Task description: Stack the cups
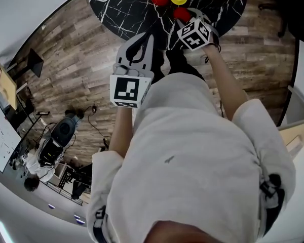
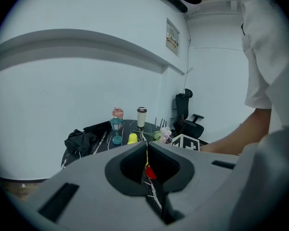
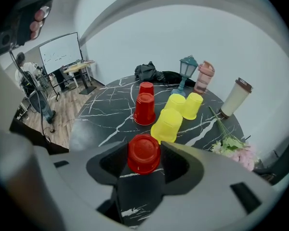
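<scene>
Right gripper (image 3: 144, 148) grasps an upside-down red plastic cup (image 3: 143, 157) on the black marbled table (image 3: 111, 114); left gripper (image 2: 147, 148) is clenched, empty.

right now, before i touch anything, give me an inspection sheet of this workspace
surface: round black table with white veining
job's things: three red cups and three yellow cups, all upside down, none seen stacked
clutter: teal lantern, pink bottle, lidded tumbler, flowers, black cloth, all at the far rim
grippers: right gripper tongs closed on the nearest red cup; left gripper tongs shut, empty, at the table's near edge
cables: thin dark cable on the floor
surroundings: wood floor, whiteboard, office chair
</scene>
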`<state>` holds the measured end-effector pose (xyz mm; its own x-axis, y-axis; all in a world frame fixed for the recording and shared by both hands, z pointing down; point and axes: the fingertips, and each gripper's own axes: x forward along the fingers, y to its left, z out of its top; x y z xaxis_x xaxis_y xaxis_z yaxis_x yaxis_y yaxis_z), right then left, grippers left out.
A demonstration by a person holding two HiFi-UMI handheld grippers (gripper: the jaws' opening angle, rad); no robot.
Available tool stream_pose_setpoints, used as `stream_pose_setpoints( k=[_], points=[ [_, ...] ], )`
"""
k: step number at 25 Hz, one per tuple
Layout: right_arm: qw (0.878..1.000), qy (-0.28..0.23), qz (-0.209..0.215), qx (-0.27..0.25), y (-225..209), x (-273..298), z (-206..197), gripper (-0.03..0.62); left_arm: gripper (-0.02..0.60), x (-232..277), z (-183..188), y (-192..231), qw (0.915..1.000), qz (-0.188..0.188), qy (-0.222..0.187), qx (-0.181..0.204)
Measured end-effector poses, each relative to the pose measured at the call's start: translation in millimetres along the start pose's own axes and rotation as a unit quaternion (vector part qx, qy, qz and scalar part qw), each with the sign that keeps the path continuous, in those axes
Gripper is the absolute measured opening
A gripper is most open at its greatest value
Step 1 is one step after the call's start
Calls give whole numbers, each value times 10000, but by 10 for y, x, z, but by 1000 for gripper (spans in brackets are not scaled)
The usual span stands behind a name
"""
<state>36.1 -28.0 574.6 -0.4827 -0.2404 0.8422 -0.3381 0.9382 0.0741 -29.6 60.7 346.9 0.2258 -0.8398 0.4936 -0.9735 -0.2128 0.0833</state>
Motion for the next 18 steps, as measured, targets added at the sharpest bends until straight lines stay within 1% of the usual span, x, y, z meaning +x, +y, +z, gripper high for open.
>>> stream_pose_setpoints(
  k=[5,8,14,18],
  points=[
    [9996,34,-202,183,-171,-53,-106,218,6,104,86,-114,9998,-188,-39,115],
    [9992,61,-288,264,-226,-92,-158,218,6,109,44,-134,9996,-251,6,106],
    [9983,43,-395,433,-267,-90,-184,218,6,136,-5,-110,9992,-386,58,98],
    [9977,28,-428,526,-265,-99,-168,220,6,164,-22,-94,9986,-483,122,175]
  ],
)
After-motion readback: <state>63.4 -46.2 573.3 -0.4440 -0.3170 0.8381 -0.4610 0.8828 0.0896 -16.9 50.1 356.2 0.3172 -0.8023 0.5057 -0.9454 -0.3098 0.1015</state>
